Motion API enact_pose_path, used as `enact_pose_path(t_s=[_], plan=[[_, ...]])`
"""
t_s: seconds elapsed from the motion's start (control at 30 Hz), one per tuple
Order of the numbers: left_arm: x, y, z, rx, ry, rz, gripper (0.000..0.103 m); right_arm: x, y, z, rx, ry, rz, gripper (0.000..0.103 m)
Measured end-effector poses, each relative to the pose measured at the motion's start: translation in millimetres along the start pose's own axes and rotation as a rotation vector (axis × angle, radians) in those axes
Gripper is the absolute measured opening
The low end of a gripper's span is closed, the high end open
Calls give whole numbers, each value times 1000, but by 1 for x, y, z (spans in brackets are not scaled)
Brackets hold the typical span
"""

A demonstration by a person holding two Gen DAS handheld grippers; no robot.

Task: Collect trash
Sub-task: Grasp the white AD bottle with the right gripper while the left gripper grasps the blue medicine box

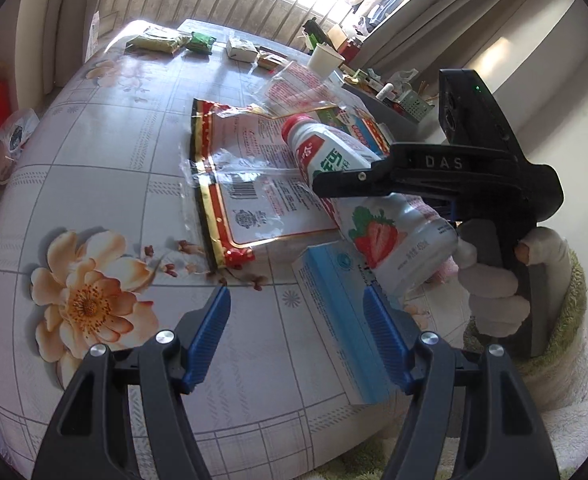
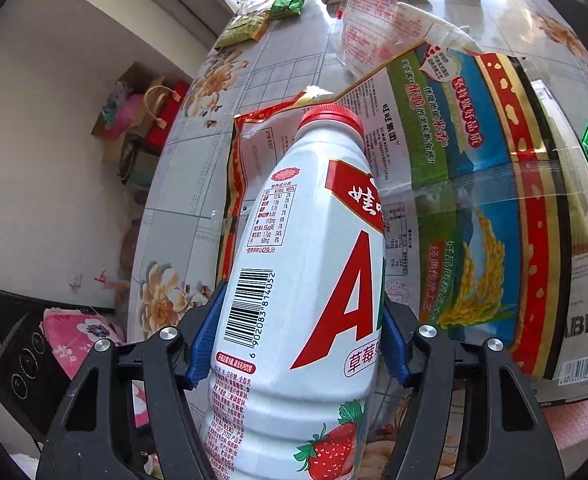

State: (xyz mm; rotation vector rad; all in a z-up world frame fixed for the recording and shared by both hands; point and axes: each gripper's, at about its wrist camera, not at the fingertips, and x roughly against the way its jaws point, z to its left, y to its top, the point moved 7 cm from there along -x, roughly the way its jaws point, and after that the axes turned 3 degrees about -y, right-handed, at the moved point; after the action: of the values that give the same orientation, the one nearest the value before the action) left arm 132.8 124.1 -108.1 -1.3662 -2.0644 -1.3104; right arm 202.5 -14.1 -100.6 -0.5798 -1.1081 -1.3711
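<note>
pinching the white bottle [image 2: 294, 280] mid-frame, the right gripper [image 2: 298, 332] presses both blue pads against it. only the left wrist view shows the left gripper [image 1: 296, 324], jaws spread and empty, low in frame over a blue box [image 1: 334, 320], seemingly not touching it.

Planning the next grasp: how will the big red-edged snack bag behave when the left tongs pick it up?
The snack bag lies flat and torn open, so probably empty, light and floppy; it would likely droop from one pinch. Its glossy film looks slippery, so the open left tongs may slide off. Loose clear wrap at its far end might drag along.
</note>
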Motion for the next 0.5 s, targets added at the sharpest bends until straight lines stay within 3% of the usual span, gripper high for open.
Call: enact_pose_path(t_s=[0.2, 0.33, 0.5], plan=[[-20, -20, -28, -4, -57, 88, 67, 57, -22, -10, 32, 33, -139, 62], [-31, -24, -33, 31, -57, 126, 67, 82, -62, -26, 62, -17, -179, 62], [-46, -18, -39, 64, -11, 138, 72, 77, -109, -44, 55, -110, -176, 62]])
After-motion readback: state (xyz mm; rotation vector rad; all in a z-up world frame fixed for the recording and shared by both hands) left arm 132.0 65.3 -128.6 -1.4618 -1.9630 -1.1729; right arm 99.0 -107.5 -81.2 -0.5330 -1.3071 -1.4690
